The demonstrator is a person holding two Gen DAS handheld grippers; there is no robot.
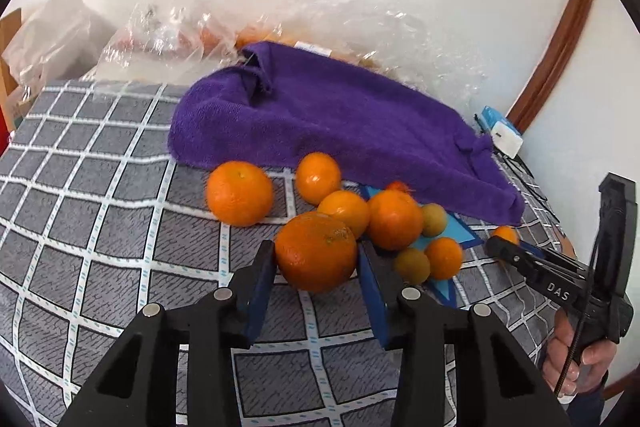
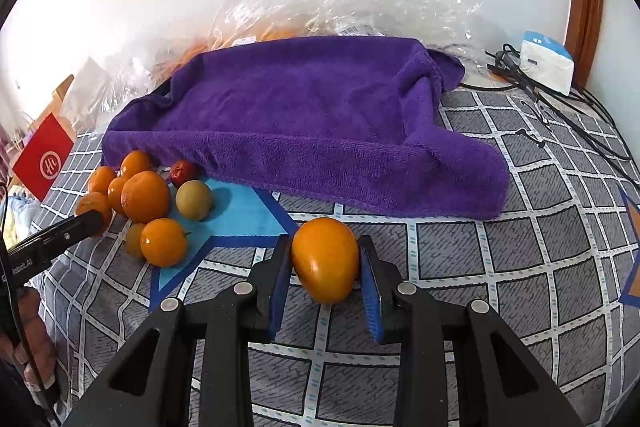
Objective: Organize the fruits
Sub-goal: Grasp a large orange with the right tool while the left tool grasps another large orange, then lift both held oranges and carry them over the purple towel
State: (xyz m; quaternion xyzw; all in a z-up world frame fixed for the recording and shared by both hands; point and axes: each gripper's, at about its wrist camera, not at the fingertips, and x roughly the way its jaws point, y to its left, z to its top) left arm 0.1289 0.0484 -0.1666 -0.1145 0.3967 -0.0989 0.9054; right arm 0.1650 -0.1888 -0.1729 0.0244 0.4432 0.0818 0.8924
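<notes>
Left gripper [image 1: 316, 267] pitched downward, jaws clamped narrow, right gripper [image 2: 325, 267] likewise, hands gripping handles

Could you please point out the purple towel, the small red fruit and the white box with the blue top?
purple towel [image 2: 304, 115]: right wrist view, middle of its flat top.
small red fruit [image 2: 182, 171]: right wrist view, its visible front.
white box [image 2: 546, 65]: right wrist view, its white side.

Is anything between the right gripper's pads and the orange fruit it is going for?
No. The right gripper is already shut on the smooth orange fruit, both pads against its sides, nothing wedged between.
</notes>
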